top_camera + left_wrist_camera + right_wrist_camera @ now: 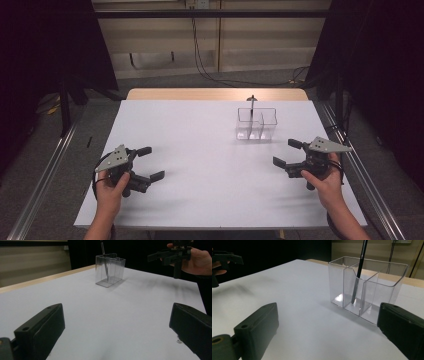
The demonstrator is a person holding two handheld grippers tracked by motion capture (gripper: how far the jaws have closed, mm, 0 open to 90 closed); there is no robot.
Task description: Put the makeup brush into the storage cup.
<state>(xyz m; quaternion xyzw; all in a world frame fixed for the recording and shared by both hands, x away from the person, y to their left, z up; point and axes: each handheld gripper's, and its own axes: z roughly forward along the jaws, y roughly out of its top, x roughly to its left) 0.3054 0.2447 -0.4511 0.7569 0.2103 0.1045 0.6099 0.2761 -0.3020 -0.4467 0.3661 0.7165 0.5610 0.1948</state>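
Pen, slim and dark, stands tilted in a clear organizer near the table's far right edge. Probably light, stiff, slippery: pinch its exposed upper shaft. Left gripper and right gripper both gape, empty.

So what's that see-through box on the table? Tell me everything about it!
The clear box looks like plastic, open on top, with thin walls splitting it into compartments. It stands upright on the white table, toward the far right side. A thin dark stick, maybe a pen or brush, leans inside one compartment and pokes above the rim. Nothing else touches it. The right claw is nearest, open and apart from it; the left claw is open too, farther off.
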